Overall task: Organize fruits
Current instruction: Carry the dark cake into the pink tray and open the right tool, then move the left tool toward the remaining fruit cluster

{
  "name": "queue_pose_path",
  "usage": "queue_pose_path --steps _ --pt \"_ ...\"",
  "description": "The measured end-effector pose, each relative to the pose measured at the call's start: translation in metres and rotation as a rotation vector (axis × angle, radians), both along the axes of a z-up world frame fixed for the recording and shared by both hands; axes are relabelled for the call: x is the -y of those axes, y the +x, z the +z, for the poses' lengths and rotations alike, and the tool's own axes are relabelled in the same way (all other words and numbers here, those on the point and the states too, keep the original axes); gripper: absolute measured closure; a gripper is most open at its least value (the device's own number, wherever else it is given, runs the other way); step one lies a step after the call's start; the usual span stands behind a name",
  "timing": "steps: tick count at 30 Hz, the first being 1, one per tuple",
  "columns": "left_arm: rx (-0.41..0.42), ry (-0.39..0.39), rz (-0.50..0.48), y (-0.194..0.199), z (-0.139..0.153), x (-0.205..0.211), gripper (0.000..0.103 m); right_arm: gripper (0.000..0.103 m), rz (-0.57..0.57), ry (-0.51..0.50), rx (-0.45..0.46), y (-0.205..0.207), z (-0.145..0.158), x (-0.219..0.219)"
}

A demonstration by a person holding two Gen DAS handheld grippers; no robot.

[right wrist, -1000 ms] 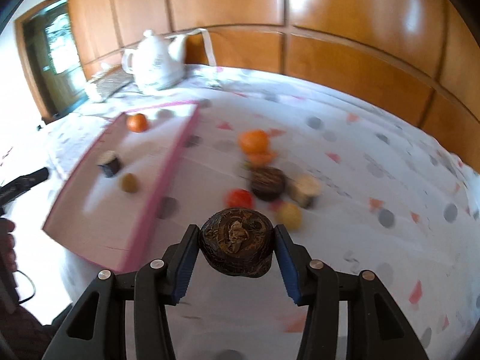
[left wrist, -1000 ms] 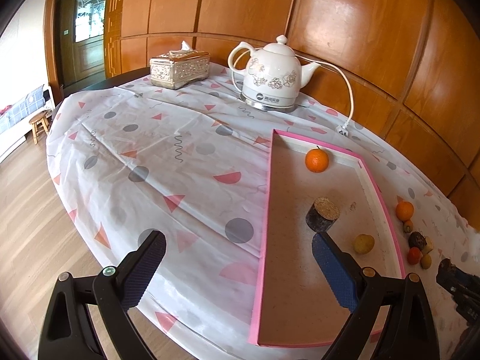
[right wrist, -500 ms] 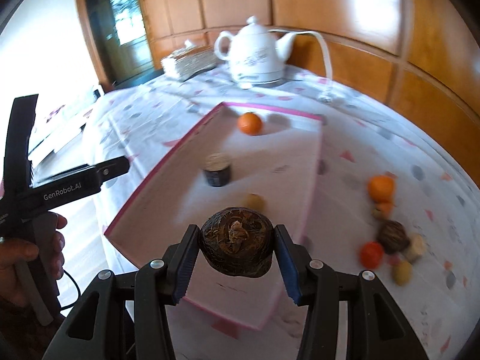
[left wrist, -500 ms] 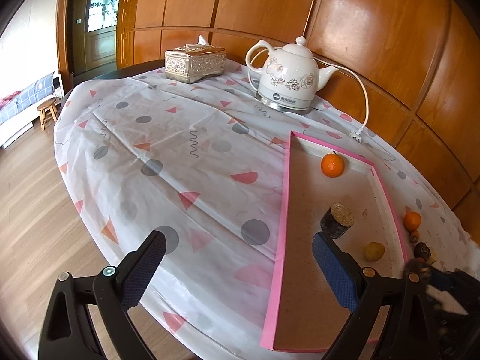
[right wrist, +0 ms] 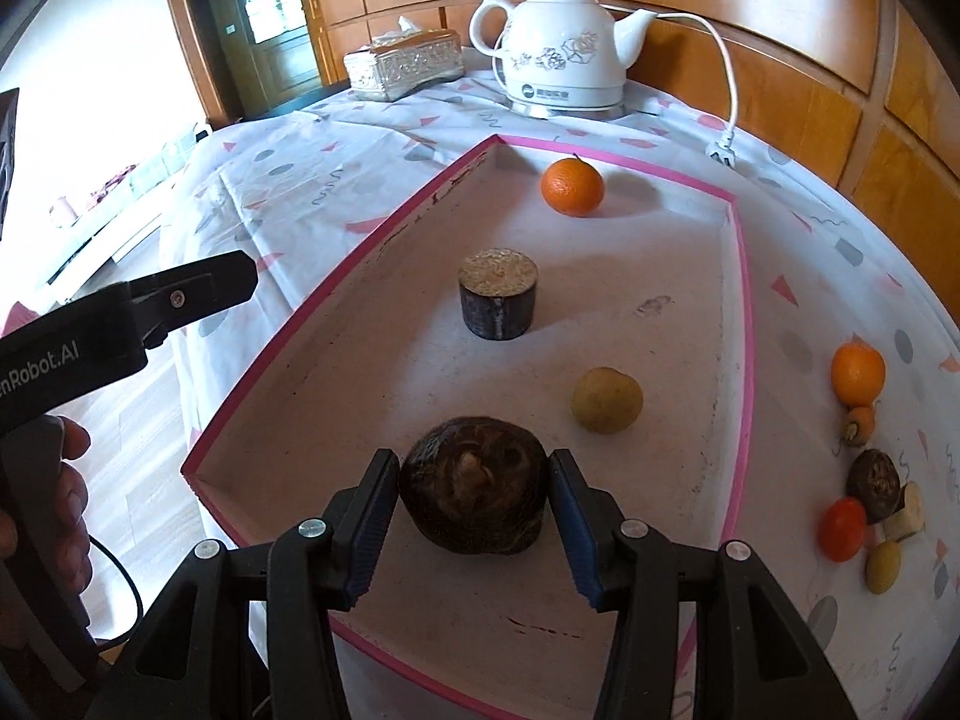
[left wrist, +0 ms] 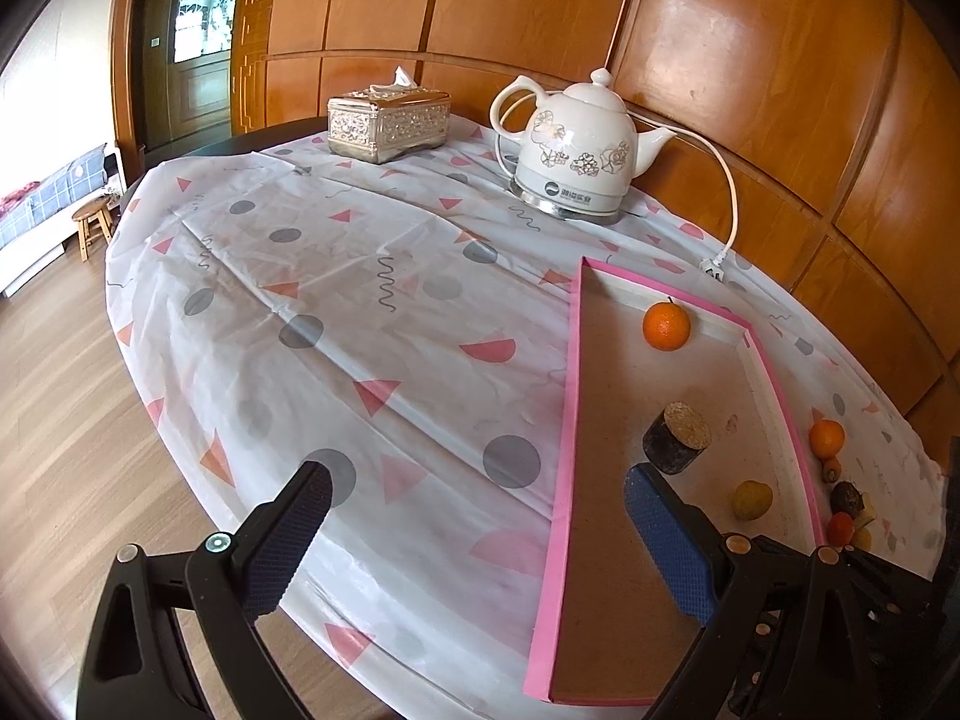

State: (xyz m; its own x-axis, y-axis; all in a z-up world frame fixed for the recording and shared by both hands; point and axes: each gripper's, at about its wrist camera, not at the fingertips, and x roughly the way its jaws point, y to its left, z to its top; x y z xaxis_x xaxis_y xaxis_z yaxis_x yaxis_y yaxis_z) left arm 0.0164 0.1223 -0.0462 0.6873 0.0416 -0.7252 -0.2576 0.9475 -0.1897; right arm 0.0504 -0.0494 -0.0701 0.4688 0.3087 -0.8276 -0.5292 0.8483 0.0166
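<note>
right hand-held gripper (right wrist: 474,507): I see it clamped on the dark brown round fruit (right wrist: 474,501).
fruit position: over the near end of the pink-rimmed shallow tray (right wrist: 744,300), floor directly below.
left hand-held gripper (left wrist: 474,531): jaws apart, empty.

Left hand-held gripper (left wrist: 474,540) agape; right (right wrist: 474,510) clamped

Bright daylight, glare on wood panels (left wrist: 750,90), soft shadows, sharp focus, fisheye bending, dark corners
</note>
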Motion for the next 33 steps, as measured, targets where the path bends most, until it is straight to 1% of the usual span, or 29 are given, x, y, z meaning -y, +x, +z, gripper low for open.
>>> queue_pose_path --steps 5,9,11,15,17,25,28,33 --pt "0.007 0.004 -0.010 0.000 0.002 0.003 0.005 0.045 -0.041 0.043 0.037 -0.005 0.011 0.012" --pt "0.021 0.005 -0.029 -0.001 0.006 0.007 0.004 0.044 -0.096 0.082 0.084 -0.014 0.024 0.030" --pt "0.029 0.009 -0.039 -0.002 0.009 0.010 0.004 0.044 -0.145 0.108 0.104 -0.019 0.030 0.045" --pt "0.049 0.023 -0.069 -0.003 0.015 0.018 0.004 0.044 -0.272 0.121 0.125 -0.027 0.033 0.082" --pt "0.053 0.033 -0.089 -0.003 0.018 0.024 0.004 0.044 -0.355 0.118 0.132 -0.031 0.031 0.108" --pt "0.056 0.053 -0.158 0.000 0.024 0.042 0.004 0.044 -0.650 0.083 0.128 -0.044 0.016 0.201" --pt "0.065 0.063 -0.204 0.002 0.029 0.053 0.005 0.044 -0.739 0.069 0.136 -0.050 0.014 0.230" --pt "0.061 0.072 -0.289 0.009 0.035 0.074 0.004 0.044 -0.848 0.038 0.153 -0.060 0.011 0.267"
